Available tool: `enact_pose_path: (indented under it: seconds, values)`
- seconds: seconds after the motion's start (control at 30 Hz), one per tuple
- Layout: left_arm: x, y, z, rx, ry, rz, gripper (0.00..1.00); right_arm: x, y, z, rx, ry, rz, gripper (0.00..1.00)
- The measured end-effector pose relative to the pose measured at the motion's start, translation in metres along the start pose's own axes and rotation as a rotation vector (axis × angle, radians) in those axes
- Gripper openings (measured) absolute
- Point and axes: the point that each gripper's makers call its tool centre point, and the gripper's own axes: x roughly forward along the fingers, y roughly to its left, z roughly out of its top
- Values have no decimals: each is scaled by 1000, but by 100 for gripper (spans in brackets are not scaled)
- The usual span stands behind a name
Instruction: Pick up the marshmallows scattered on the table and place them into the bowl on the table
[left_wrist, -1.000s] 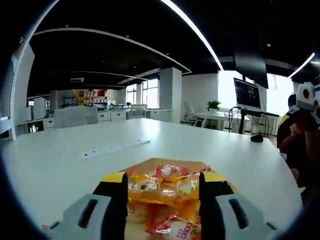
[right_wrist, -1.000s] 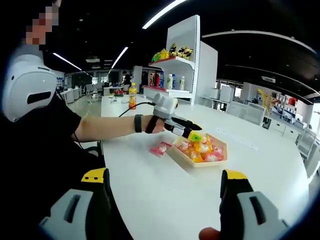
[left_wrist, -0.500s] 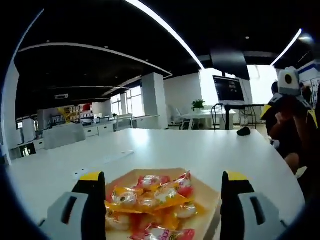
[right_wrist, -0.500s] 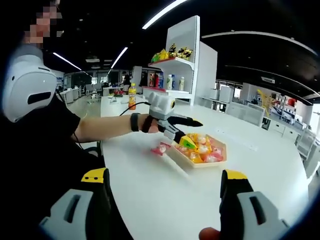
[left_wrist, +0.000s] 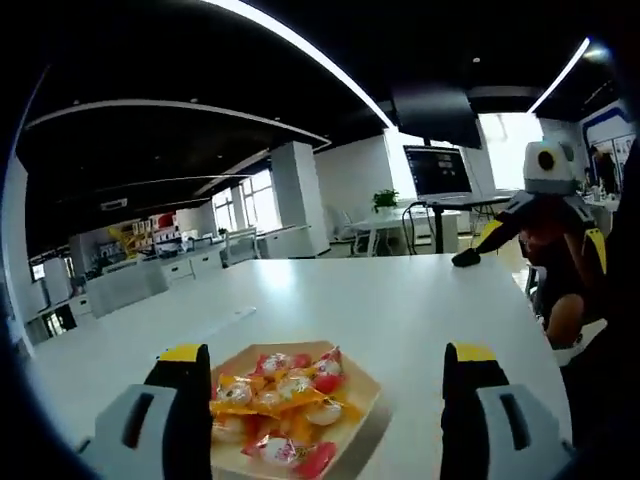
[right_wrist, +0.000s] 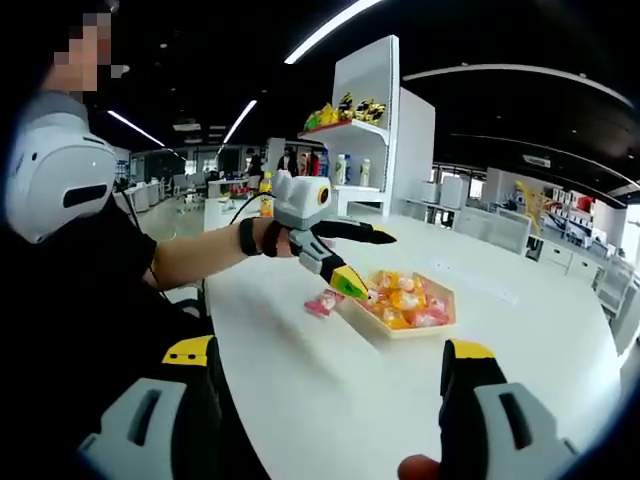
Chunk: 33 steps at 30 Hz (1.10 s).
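In the left gripper view, the left gripper (left_wrist: 318, 420) is hovering above the white table (left_wrist: 420, 310) with its yellow-tipped jaws spread wide and holding nothing. Between the jaws, closer to the left one, the shallow tan bowl (left_wrist: 365, 385) is sitting on the table, heaped with wrapped marshmallows (left_wrist: 285, 390) in red, orange and white. Farther right in this view, the right gripper (left_wrist: 468, 257) is showing at the far edge of the table with its dark tip pointing left; whether its jaws are apart cannot be told from this angle.

In the right gripper view, a person's black sleeve (right_wrist: 90, 270) is occupying the left side, and the forearm with a dark wristband (right_wrist: 247, 237) is reaching over the table (right_wrist: 330, 400). It is carrying the left gripper (right_wrist: 362, 260), whose jaws are standing wide apart, the upper one level and the lower, yellow-tipped one slanting down toward the bowl's near edge. Just below that lower tip, one stray marshmallow (right_wrist: 322, 302) in a pink wrapper is lying on the table, just beside the bowl's left corner. To the right, the bowl (right_wrist: 400, 327) is holding the pile of marshmallows (right_wrist: 405, 297). The right gripper (right_wrist: 330, 400) is rising from the bottom of this view, its jaws spread wide and gripping nothing, well apart from the bowl
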Motion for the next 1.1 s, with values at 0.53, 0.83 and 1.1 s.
enact_pose_path:
  seconds: [0.53, 0.83, 1.1]
  values:
    - [-94, -48, 4, 11, 46, 34, 96, 8, 3, -8, 9, 8, 12, 87]
    - [-131, -76, 6, -52, 38, -67, 96, 9, 4, -10, 10, 10, 14, 87]
    - [-158, -66, -12, -18, 92, 0, 96, 8, 1, -10, 12, 11, 4, 87]
